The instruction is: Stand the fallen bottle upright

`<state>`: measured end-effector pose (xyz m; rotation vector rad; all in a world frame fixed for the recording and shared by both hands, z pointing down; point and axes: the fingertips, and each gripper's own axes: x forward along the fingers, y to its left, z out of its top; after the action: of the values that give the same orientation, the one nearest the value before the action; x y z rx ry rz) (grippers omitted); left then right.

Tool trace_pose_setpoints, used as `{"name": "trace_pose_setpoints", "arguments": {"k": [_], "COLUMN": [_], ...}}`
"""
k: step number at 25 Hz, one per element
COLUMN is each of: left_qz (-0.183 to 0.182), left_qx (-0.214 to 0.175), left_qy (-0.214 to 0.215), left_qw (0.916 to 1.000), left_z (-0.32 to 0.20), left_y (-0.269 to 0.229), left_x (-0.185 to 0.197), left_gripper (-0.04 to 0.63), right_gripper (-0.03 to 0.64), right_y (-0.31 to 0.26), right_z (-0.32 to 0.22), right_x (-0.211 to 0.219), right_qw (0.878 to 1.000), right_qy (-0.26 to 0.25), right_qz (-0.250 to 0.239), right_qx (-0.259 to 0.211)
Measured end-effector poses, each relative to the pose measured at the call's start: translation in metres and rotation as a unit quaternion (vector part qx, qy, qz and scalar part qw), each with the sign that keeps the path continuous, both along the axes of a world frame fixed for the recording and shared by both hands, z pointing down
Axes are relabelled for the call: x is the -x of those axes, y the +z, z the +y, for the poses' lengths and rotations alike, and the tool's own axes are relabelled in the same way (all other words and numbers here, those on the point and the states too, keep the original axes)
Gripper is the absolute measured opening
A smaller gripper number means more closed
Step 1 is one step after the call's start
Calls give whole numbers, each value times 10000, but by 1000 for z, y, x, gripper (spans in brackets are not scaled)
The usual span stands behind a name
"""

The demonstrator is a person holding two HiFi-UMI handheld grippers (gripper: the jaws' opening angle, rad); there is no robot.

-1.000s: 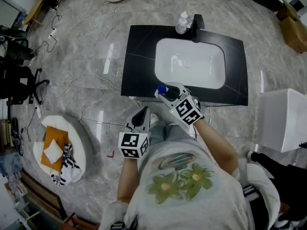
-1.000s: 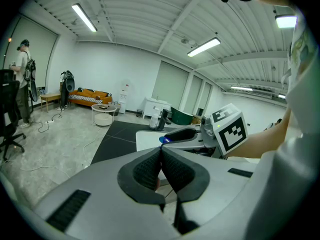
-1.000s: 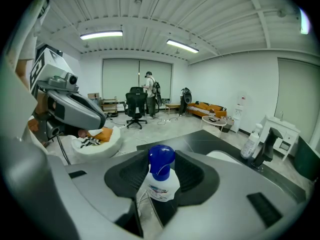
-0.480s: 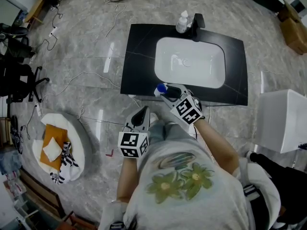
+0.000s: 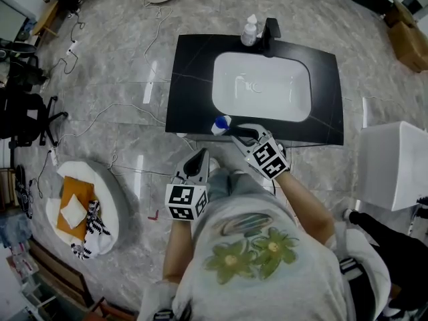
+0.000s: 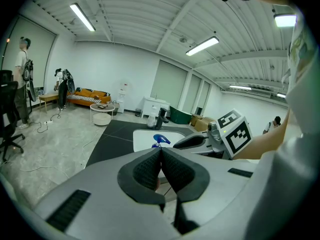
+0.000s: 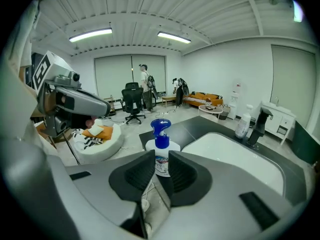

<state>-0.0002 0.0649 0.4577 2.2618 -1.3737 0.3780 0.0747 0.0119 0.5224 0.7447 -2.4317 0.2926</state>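
The bottle (image 5: 221,124), white with a blue spray top, stands upright at the near left corner of the black table (image 5: 190,79), close to its front edge and just outside the near left corner of the white sink (image 5: 261,92). Your right hand-held gripper (image 5: 234,131) points at it from the near side, angled downward, its tips just short of the bottle. Its jaws have just been closing and now stand narrowly apart. In the right gripper view the bottle's label shows through the gap, but the bottle is wider than the gap and stands beyond the tips, so the pads hold nothing. Your left hand-held gripper (image 5: 198,154) hangs lower, in front of your waist and over the floor (image 5: 120,79), well apart from the bottle, its jaws pressed together and empty. At the far edge of the table a black faucet (image 5: 270,31) stands behind the sink, with a clear pump bottle (image 5: 249,31) just beside it. On the floor to your left lies a round white cushion (image 5: 117,206).
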Motion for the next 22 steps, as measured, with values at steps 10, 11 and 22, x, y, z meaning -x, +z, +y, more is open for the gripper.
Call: {"name": "trace_pose_setpoints", "arguments": {"k": [10,11,22], "left_qz": [-66,-74,-110], "left_qx": [-40,-40,-27], "left_qy": [131,150,371], "left_qw": [9999,9999,9992], "left_z": [-1,0,-2], "left_y": [-2,-2,0], "left_x": [-12,-14,-33], "left_gripper": [18,18,18], "right_gripper": [44,44,41], "right_y": [-27,-31,-54], "right_z": [20,22,33], "right_x": [-21,-22,-27], "right_qw": [9982,9981,9930], "right_qy": [107,98,213], "right_qz": [-591,-615,-1154], "right_qx": [77,37,140]}}
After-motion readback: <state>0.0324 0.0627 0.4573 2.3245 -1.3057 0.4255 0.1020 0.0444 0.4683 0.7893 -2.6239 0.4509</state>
